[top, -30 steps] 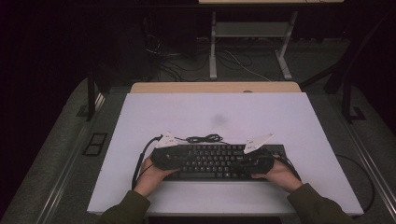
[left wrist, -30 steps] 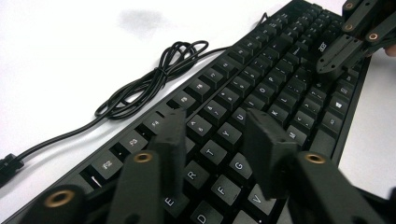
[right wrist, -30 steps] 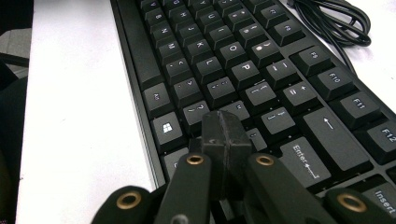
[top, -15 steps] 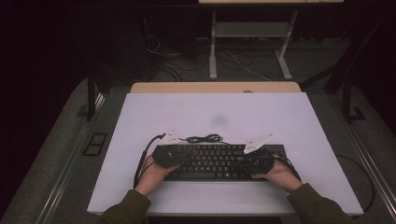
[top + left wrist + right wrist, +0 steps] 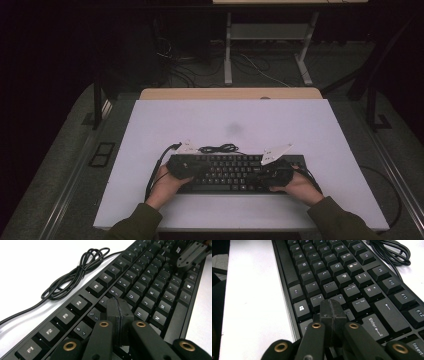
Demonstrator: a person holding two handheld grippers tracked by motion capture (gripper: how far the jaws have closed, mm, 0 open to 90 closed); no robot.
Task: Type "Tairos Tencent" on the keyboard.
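Your left gripper (image 5: 117, 307) has just been closing since the earlier frame, nothing between its pads, and its jaws now meet flush; keyboard and right hand sit where they were. Black keyboard (image 5: 230, 172) lies flat on the white table top (image 5: 250, 120), near the near edge, roughly centred left to right, long side across the table. Your left gripper hovers over the left part of the keys, tips above the number row and upper letter row in the left gripper view; contact with a key can't be told. Your right gripper (image 5: 332, 308) is clamped closed too, holding nothing, tips over the keys just left of Enter (image 5: 375, 326) in the right gripper view; contact there can't be told either. From the high view both your hands grip the tools at either end of the keyboard, left hand (image 5: 167, 182) near-left, right hand (image 5: 295, 187) near-right, green sleeves entering from the bottom. Keyboard cable (image 5: 217, 148) lies in a loose bundle on the table just beyond the far edge of the keyboard, left of centre. A wooden strip (image 5: 230, 93) runs along the table's far side.
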